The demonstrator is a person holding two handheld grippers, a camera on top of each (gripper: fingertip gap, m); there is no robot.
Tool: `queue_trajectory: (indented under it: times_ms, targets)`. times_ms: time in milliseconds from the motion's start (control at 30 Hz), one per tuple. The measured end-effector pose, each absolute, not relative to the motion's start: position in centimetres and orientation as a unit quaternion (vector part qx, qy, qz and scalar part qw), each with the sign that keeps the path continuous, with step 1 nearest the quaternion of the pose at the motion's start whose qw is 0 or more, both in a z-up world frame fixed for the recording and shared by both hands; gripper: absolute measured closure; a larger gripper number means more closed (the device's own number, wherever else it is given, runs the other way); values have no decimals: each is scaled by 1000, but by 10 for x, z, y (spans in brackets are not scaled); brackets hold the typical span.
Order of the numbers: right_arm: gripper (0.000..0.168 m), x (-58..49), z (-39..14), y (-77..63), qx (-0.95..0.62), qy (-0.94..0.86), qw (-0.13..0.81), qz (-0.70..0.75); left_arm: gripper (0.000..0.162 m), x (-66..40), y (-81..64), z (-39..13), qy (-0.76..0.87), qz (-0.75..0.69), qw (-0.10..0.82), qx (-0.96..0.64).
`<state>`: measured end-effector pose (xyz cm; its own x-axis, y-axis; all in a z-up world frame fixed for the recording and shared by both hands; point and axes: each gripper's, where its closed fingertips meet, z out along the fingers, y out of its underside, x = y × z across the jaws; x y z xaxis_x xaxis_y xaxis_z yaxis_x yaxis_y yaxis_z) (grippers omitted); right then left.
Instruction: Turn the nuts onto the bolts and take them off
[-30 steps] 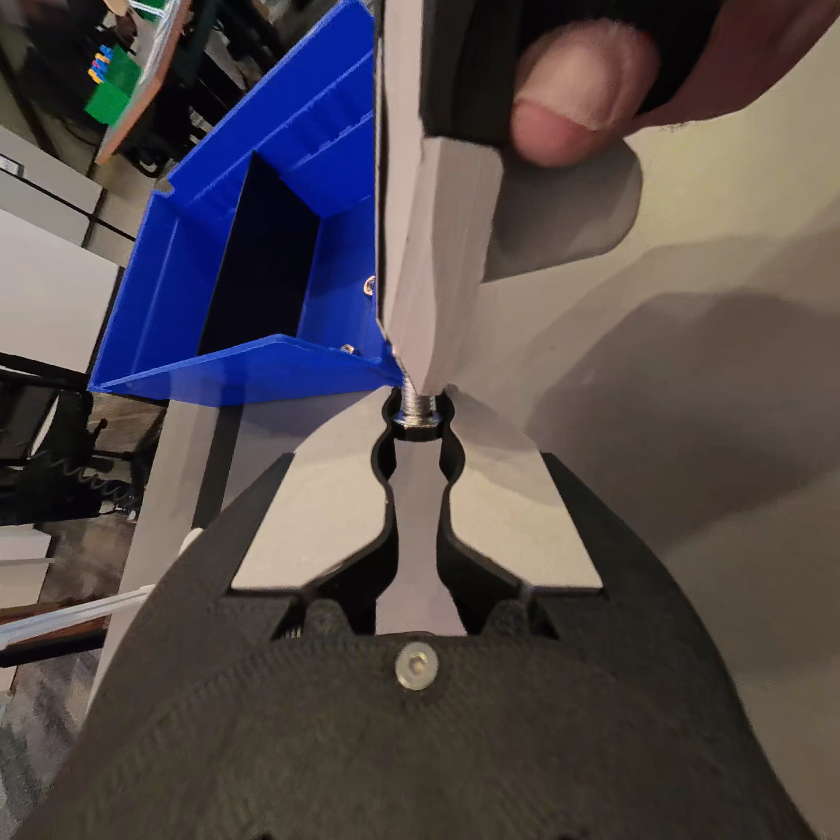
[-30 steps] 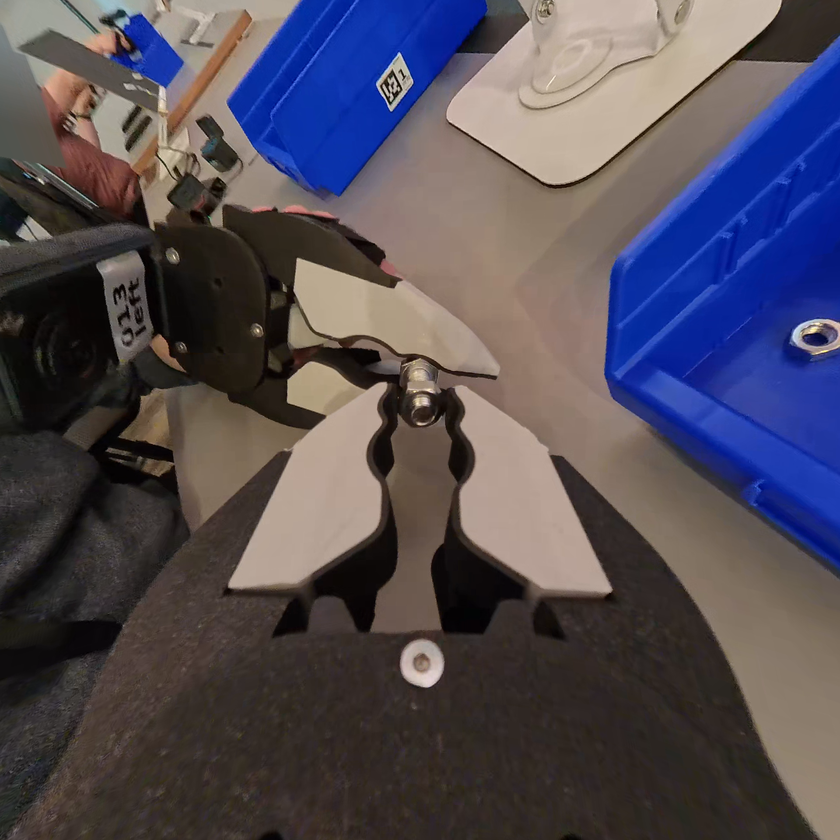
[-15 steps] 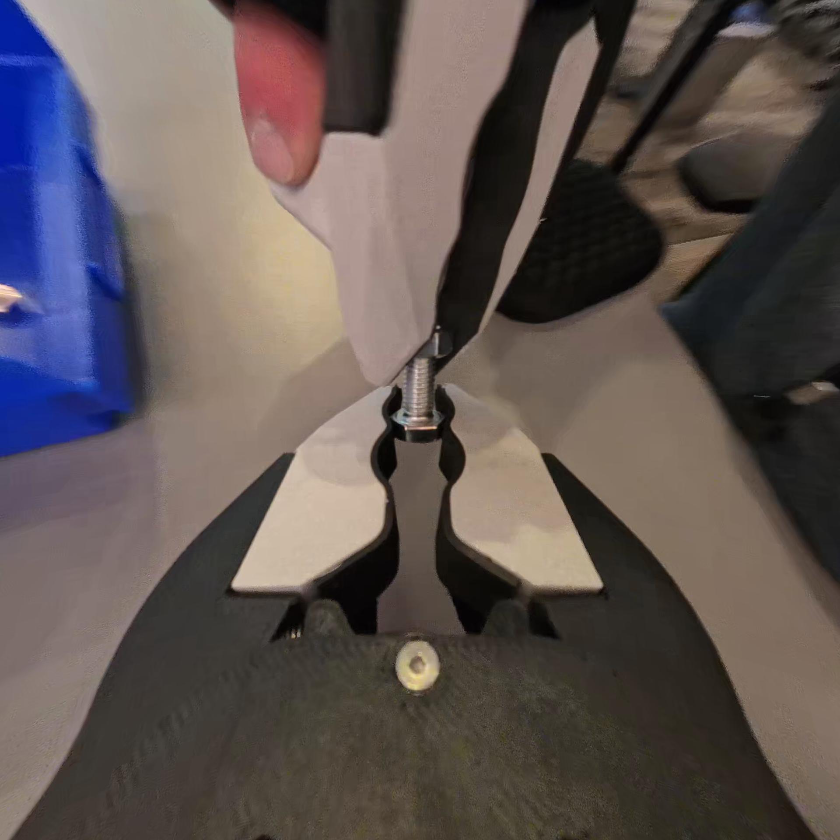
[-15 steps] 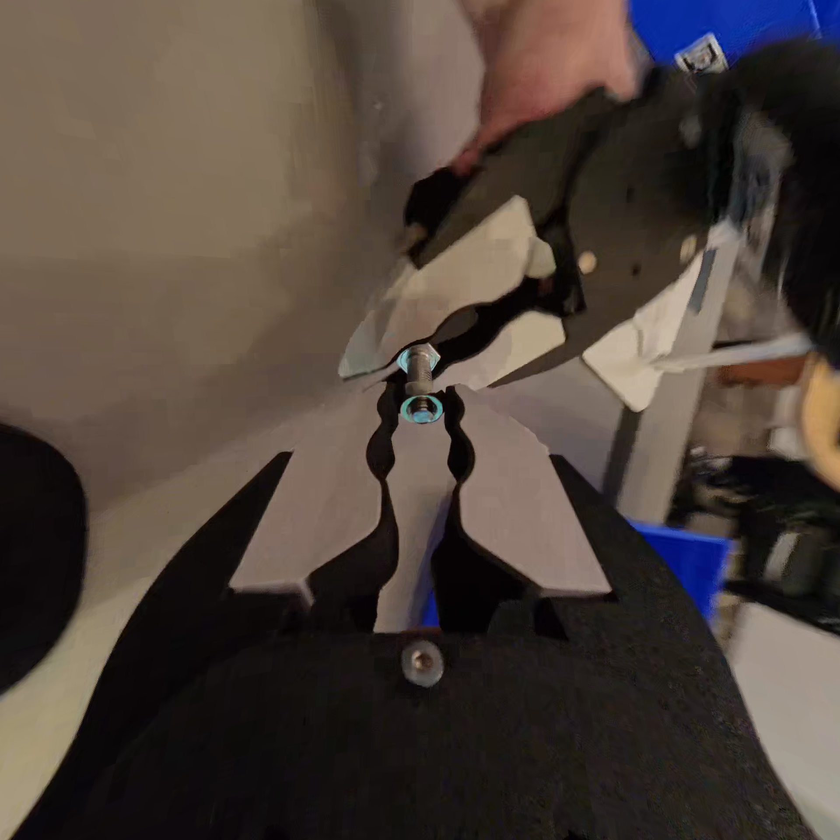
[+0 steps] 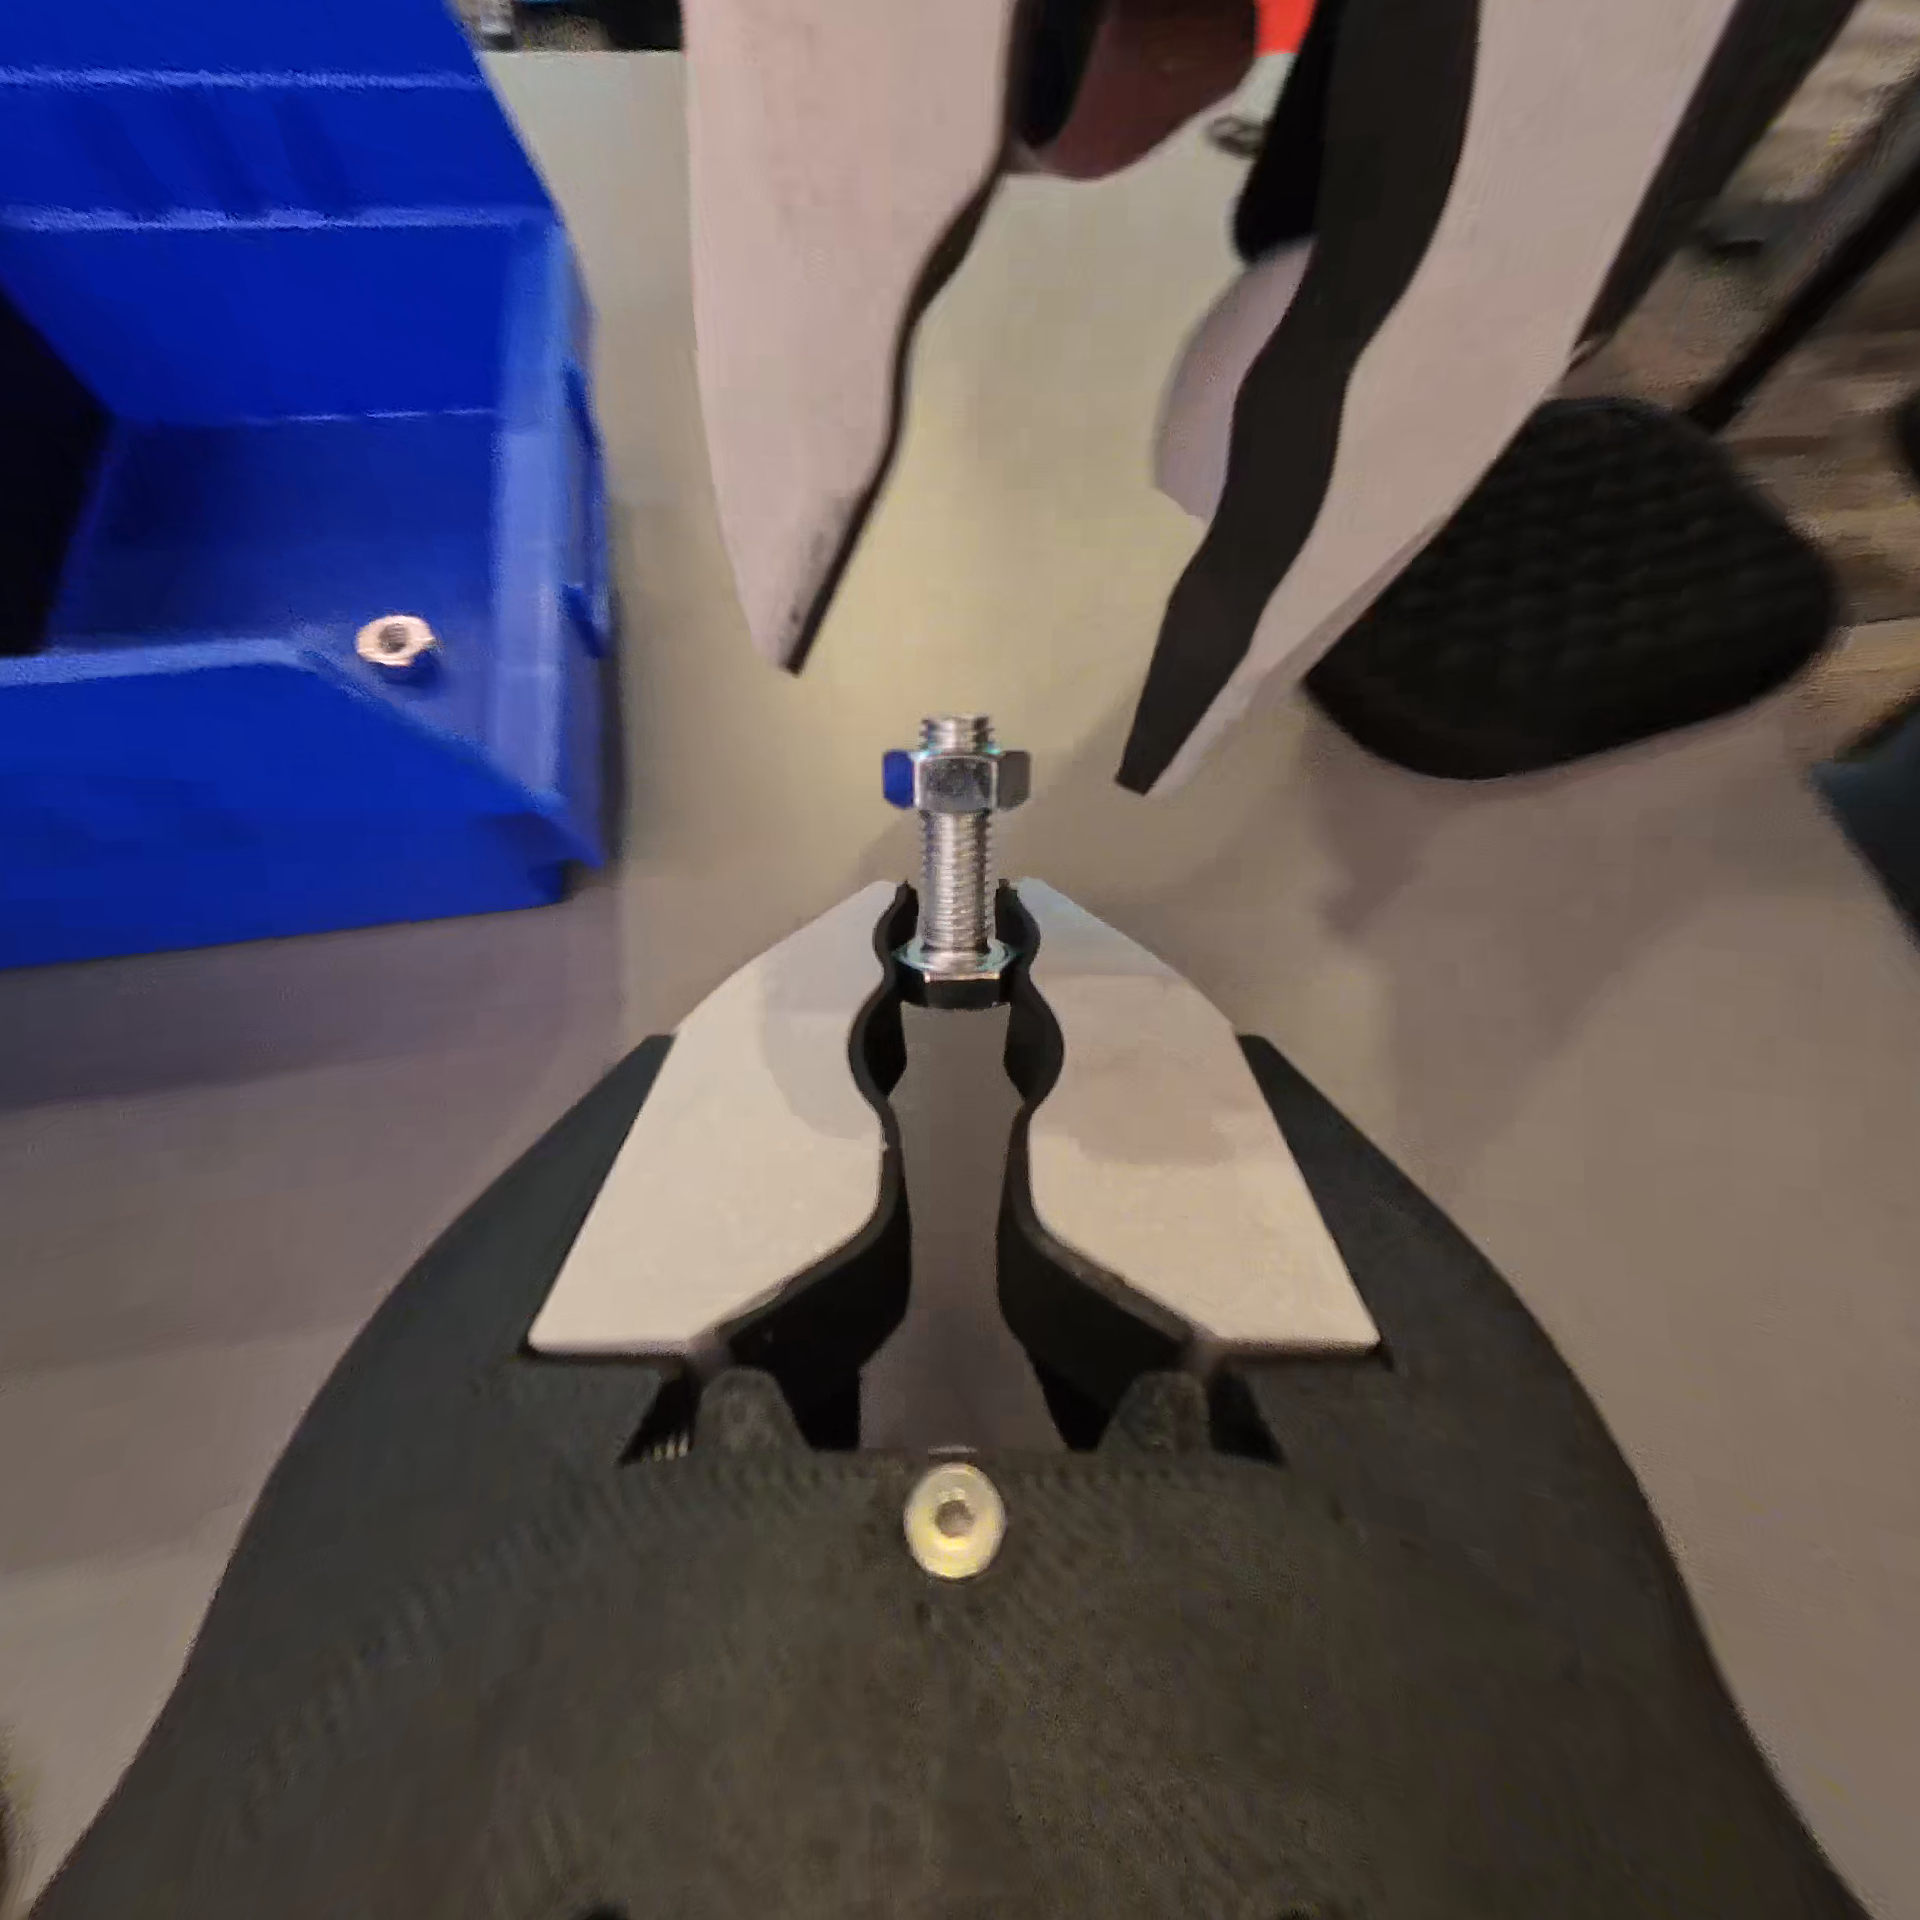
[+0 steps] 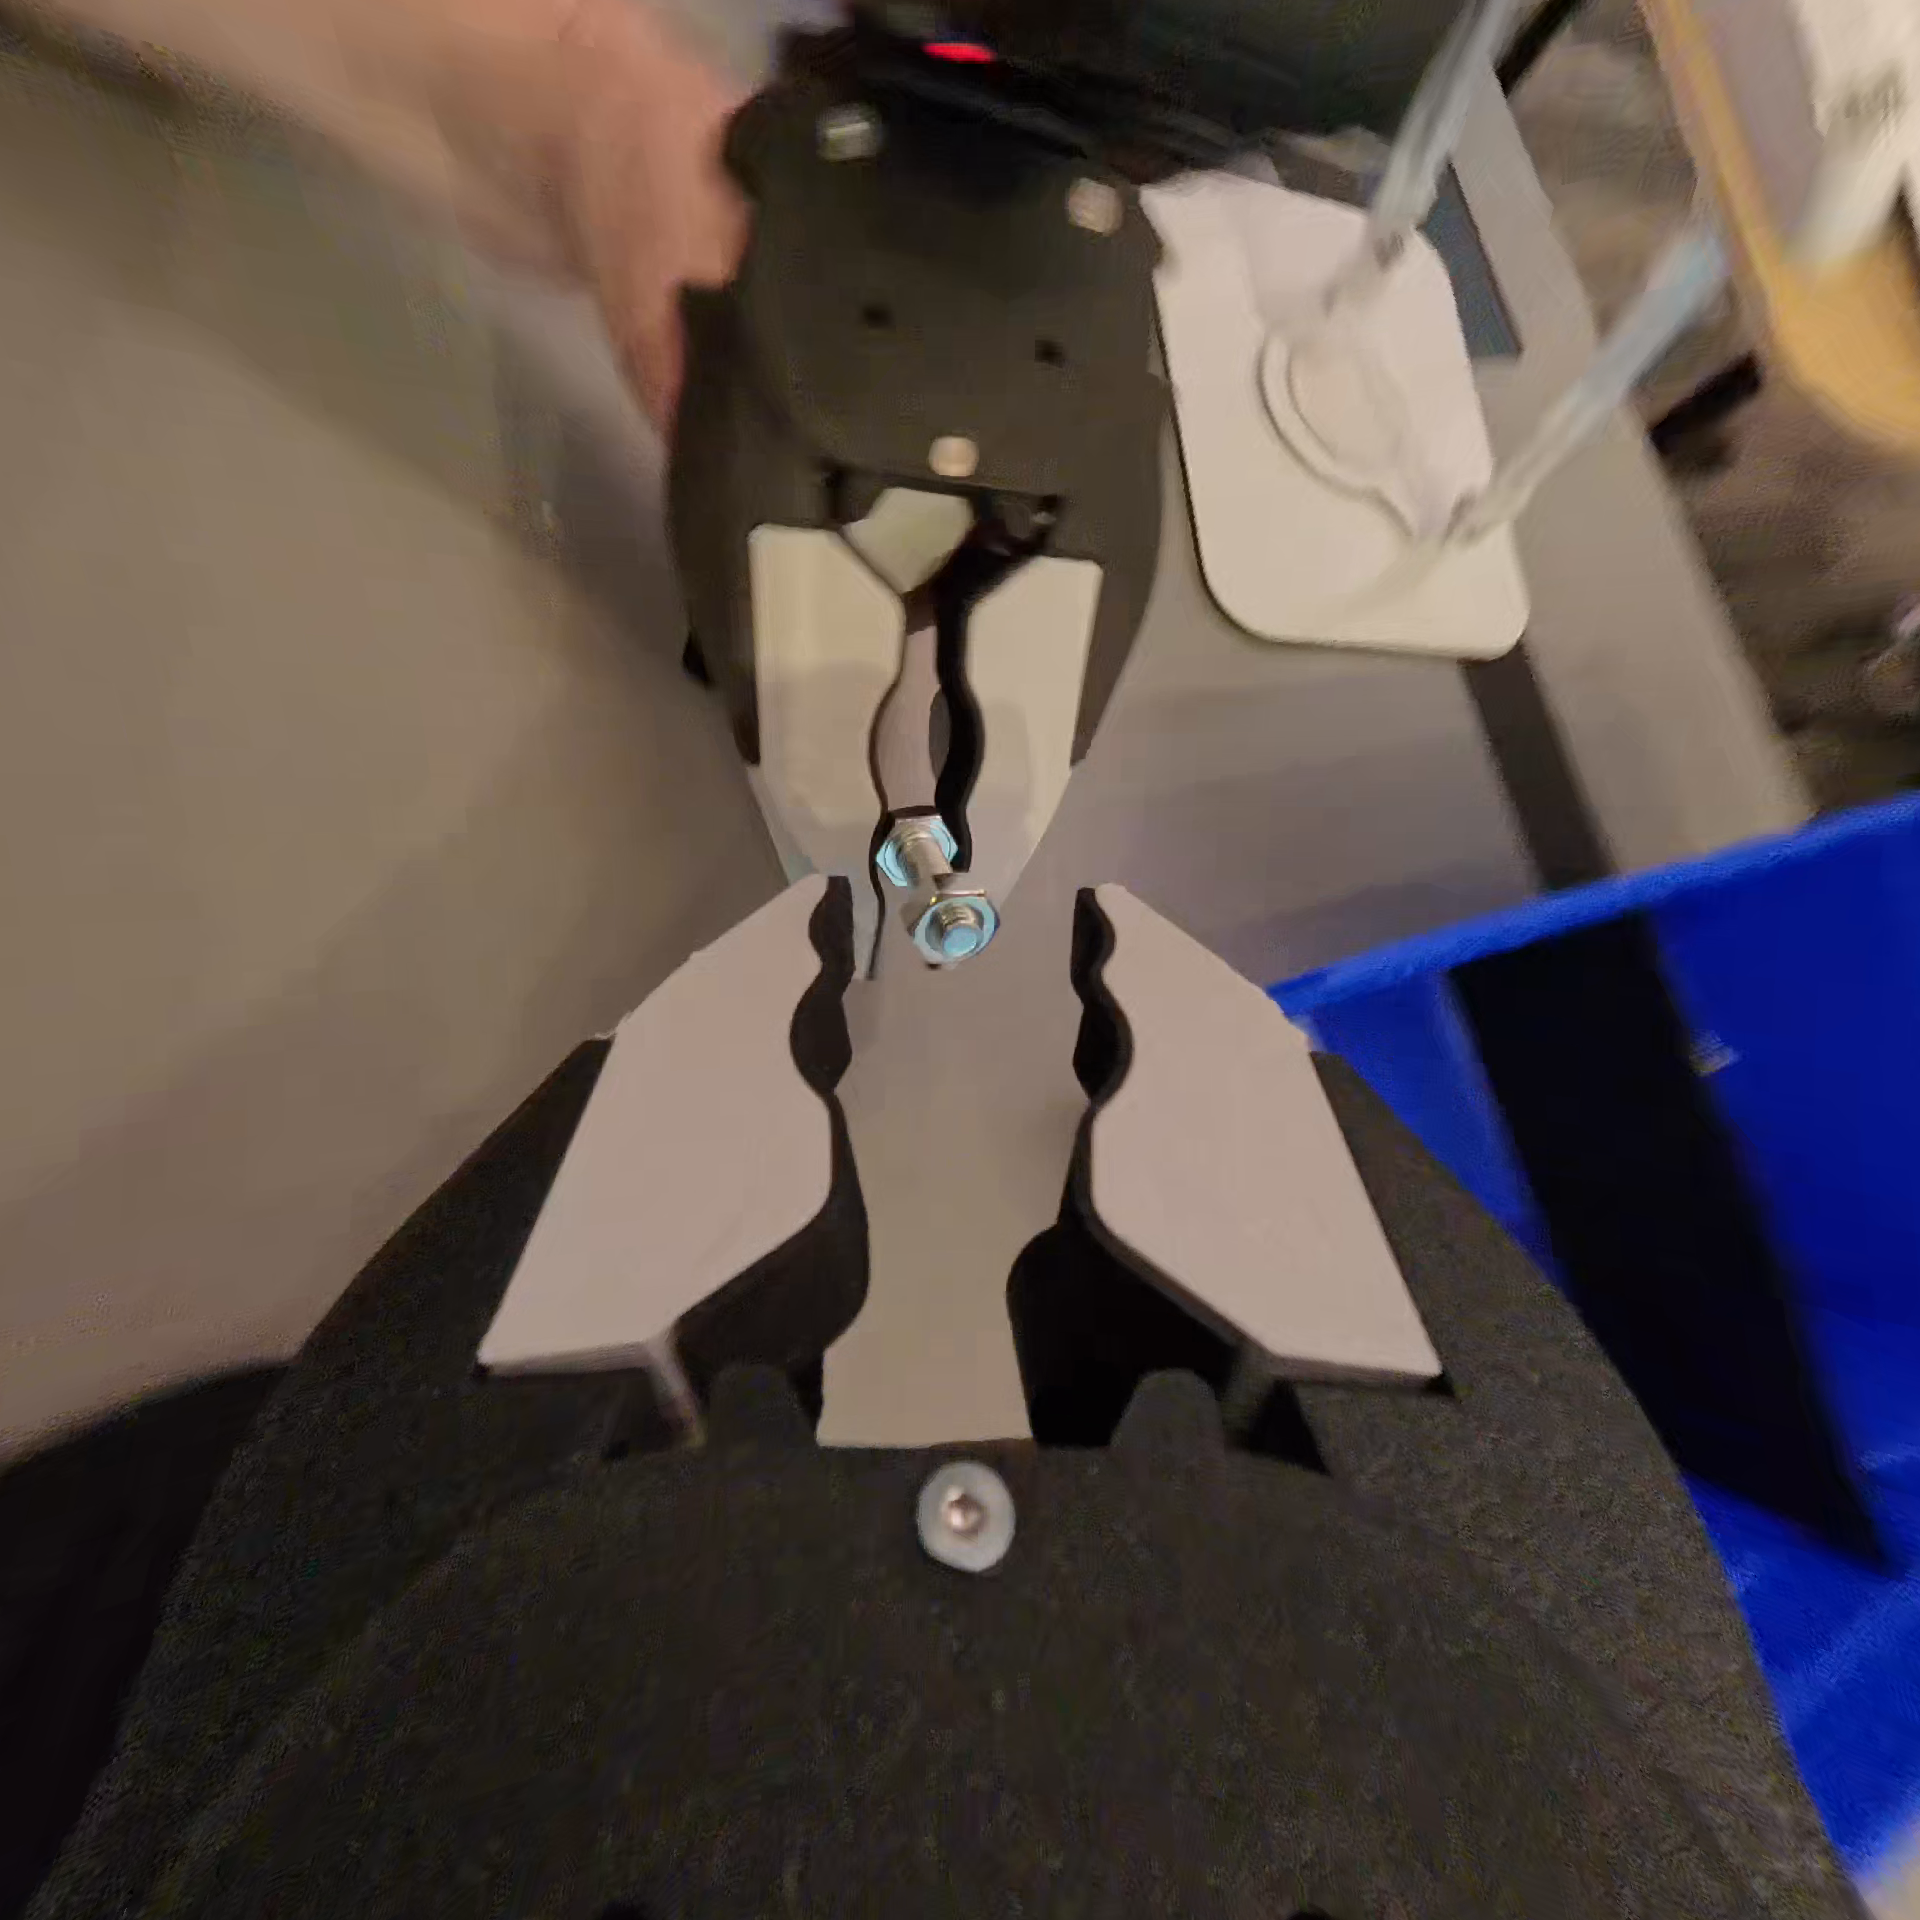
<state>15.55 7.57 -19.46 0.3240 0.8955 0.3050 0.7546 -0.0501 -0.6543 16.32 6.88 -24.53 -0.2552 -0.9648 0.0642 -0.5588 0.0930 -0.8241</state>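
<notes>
My left gripper (image 5: 956,909) is shut on the head end of a silver bolt (image 5: 954,883), which points away from it. A silver hex nut (image 5: 956,781) sits near the bolt's free tip. My right gripper (image 6: 961,902) is open, its fingers on either side of the nut (image 6: 951,925) without touching it. In the left wrist view the right gripper's fingers (image 5: 790,416) hang open above the bolt. In the right wrist view the left gripper (image 6: 920,831) faces me with the bolt in it.
A blue bin (image 5: 312,520) stands at the left on the grey table (image 5: 312,1091), with a loose nut (image 5: 393,642) inside. It shows at the right in the right wrist view (image 6: 1714,1091). A white base with a clear part (image 6: 1340,447) lies beyond. A black round object (image 5: 1558,592) is at the right.
My right gripper has opened, let go of the nut and drawn back a little. The nut stays on the bolt's tip. Both grippers have swung round relative to the table.
</notes>
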Motion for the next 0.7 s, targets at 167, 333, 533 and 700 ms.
queue_trajectory:
  times_ms: [167, 333, 533, 700]
  targets:
    - [132, 166, -202, 81, -829, -347, 325, 296, 147, 170, 90, -241, 697, -257, 370, -557]
    - [145, 164, -209, 78, -830, -285, 302, 372, 147, 174, 95, -239, 701, -163, 427, -547]
    - [150, 163, -209, 76, -816, -346, 321, 333, 147, 174, 93, -241, 705, -169, 416, -549]
    - [150, 157, -212, 66, -747, -530, 345, 203, 147, 169, 69, -248, 721, -286, 310, -550]
